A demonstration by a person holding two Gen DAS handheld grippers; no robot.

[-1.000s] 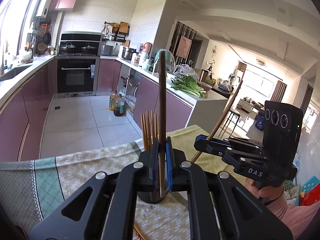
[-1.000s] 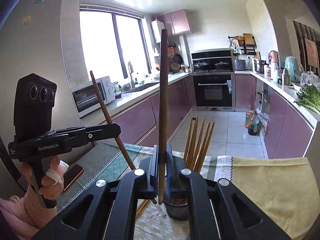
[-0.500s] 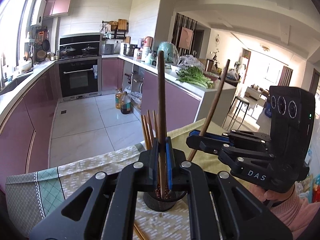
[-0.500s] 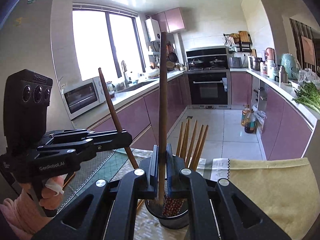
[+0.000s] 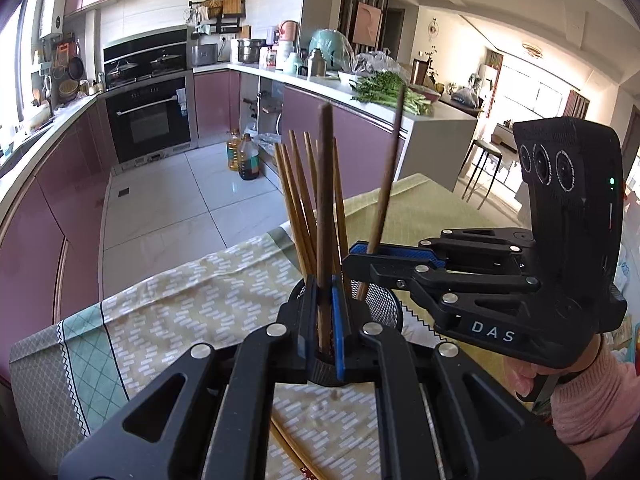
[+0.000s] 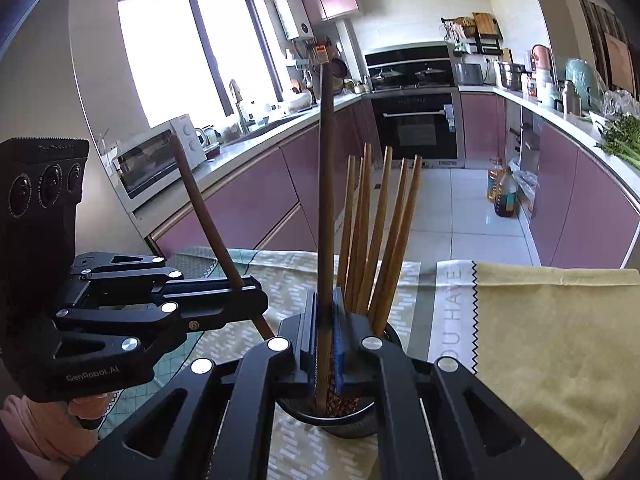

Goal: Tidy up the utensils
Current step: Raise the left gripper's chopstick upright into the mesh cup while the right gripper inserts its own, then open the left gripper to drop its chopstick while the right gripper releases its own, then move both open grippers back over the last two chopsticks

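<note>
Left gripper [image 5: 325,312] is seen closed on a dark chopstick [image 5: 325,208], held upright between the pads; its lower end is inside the holder [image 5: 384,304], a black mesh cup on the tablecloth [image 5: 192,308]. Right gripper [image 6: 325,332] is likewise closed on a second dark chopstick [image 6: 326,200], upright, tip down in the holder [image 6: 352,424].

In the left view, the right gripper [image 5: 360,260] is seen at 3 o'clock of the holder, its stick leaning toward 1 o'clock. In the right view, the left gripper [image 6: 256,300] is seen at 9 o'clock, its stick [image 6: 204,216] leaning toward 11 o'clock.

A bunch of light chopsticks [image 6: 380,232] is already standing in the holder, fanned toward 12 and 1 o'clock. One loose pair [image 5: 292,452] is left flat on the cloth at 6 o'clock of the holder. A pink sleeve [image 5: 588,396] is visible behind the right gripper.
</note>
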